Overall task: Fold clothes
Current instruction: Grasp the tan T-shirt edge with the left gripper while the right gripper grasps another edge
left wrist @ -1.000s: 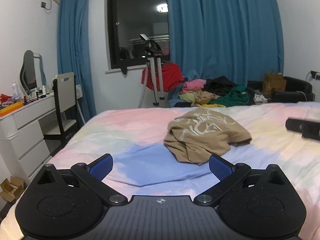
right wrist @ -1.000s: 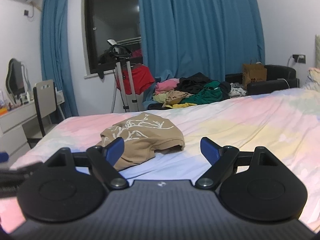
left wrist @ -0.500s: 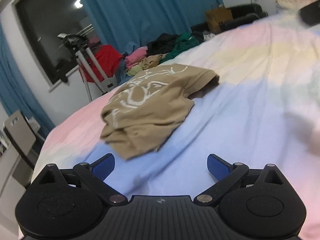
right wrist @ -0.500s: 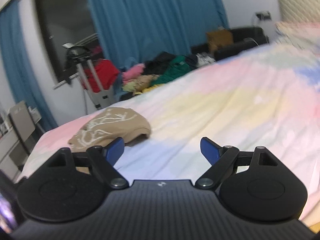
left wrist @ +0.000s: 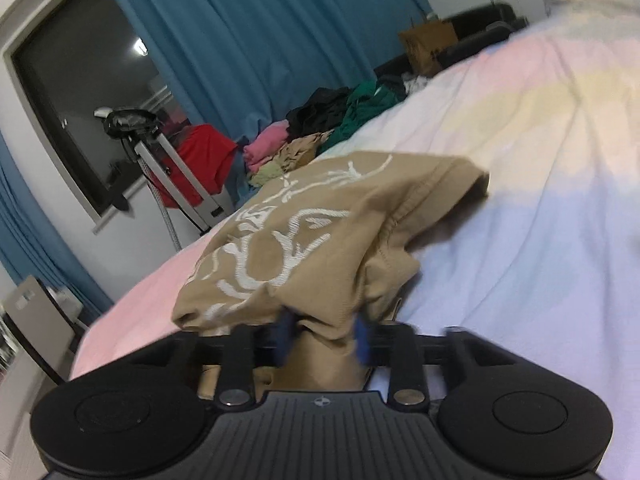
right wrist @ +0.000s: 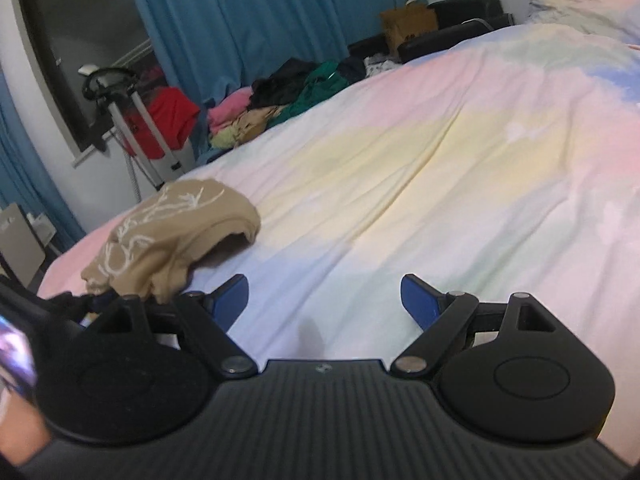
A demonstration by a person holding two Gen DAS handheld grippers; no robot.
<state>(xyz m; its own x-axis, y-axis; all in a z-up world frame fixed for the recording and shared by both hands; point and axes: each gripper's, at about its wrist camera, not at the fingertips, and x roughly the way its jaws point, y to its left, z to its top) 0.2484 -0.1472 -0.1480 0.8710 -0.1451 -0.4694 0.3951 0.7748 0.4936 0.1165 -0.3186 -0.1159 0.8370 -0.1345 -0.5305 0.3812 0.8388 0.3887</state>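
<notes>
A crumpled tan T-shirt (left wrist: pixel 304 232) with a white branch print lies on the pastel bedsheet (left wrist: pixel 540 208). My left gripper (left wrist: pixel 324 338) sits at its near edge, fingers drawn in on a bunch of the tan fabric; the view is blurred. In the right wrist view the same T-shirt (right wrist: pixel 172 216) is at the left, and my right gripper (right wrist: pixel 324 300) hovers open over bare bedsheet (right wrist: pixel 440 160) to the shirt's right, nothing between its blue pads. The left gripper's dark body (right wrist: pixel 24 316) shows at that view's left edge, against the shirt.
A pile of mixed clothes (left wrist: pixel 340 120) lies beyond the bed's far edge, below blue curtains (left wrist: pixel 260 40). A metal stand draped with red cloth (left wrist: pixel 192 160) is by the dark window. A chair (left wrist: pixel 36 312) stands left of the bed. Pillows (right wrist: pixel 580 8) lie far right.
My left gripper moved forward to the tan T-shirt's near edge and its fingers closed on the fabric. The right gripper drifted slightly closer to the bed, staying open.
</notes>
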